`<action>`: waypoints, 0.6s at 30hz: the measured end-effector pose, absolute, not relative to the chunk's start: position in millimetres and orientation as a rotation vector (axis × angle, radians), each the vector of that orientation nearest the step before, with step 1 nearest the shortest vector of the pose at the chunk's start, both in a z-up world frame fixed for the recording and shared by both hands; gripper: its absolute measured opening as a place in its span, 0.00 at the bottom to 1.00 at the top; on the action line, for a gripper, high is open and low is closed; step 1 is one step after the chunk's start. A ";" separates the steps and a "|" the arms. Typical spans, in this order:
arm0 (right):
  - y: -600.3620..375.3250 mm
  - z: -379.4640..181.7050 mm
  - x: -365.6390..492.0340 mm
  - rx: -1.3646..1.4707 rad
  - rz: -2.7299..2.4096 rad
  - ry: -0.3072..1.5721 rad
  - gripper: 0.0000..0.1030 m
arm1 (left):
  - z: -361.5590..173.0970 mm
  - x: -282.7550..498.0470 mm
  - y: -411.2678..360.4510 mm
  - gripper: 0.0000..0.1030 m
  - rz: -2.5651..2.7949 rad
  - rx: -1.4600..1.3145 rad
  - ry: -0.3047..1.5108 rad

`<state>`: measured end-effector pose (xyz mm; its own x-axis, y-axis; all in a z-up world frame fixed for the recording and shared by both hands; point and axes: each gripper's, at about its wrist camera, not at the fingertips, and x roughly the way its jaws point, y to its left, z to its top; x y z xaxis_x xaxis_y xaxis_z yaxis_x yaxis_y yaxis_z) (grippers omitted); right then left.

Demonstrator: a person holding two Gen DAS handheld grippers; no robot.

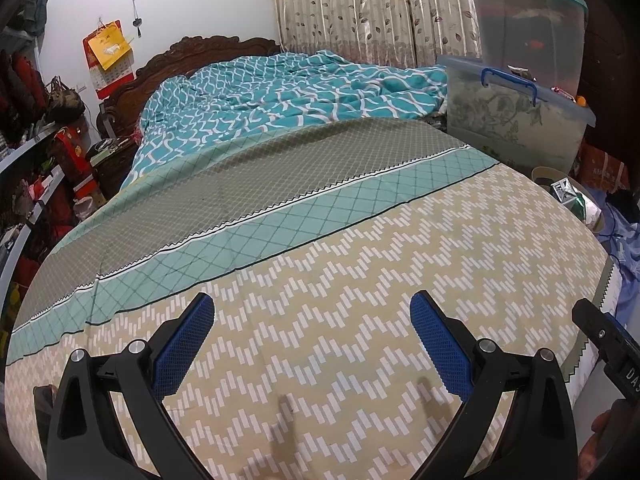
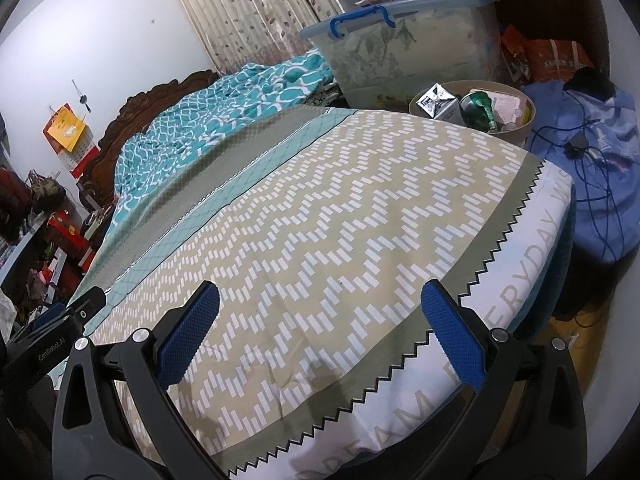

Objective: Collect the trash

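A round beige bin (image 2: 516, 130) stands beside the bed's far right corner. It holds trash: a small carton (image 2: 436, 104), a green bottle (image 2: 482, 108) and papers. The bin also shows at the right edge of the left wrist view (image 1: 576, 196). My left gripper (image 1: 312, 308) is open and empty, hovering over the patterned bed sheet (image 1: 360, 280). My right gripper (image 2: 320, 294) is open and empty above the sheet near the bed's foot edge. The right gripper's body shows in the left wrist view (image 1: 608, 344). No loose trash shows on the sheet.
A crumpled teal blanket (image 1: 280, 92) lies at the head of the bed. A clear storage box (image 2: 408, 44) with a blue handle stands behind the bin. A blue bag with cables (image 2: 592, 160) lies right of the bed. Cluttered shelves (image 1: 36, 160) line the left wall.
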<state>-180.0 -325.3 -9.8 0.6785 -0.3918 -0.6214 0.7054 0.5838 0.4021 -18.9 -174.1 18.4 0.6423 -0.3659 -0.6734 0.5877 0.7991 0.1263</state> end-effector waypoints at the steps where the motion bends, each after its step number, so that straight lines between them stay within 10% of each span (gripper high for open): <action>1: -324.9 -9.4 -179.7 0.681 -0.673 0.507 0.97 | 18.3 -19.0 -174.1 0.92 -0.558 0.352 0.679; 18: -310.1 -7.3 -161.1 0.626 -0.598 0.552 0.97 | 21.4 -12.3 -166.6 0.92 -0.544 0.338 0.683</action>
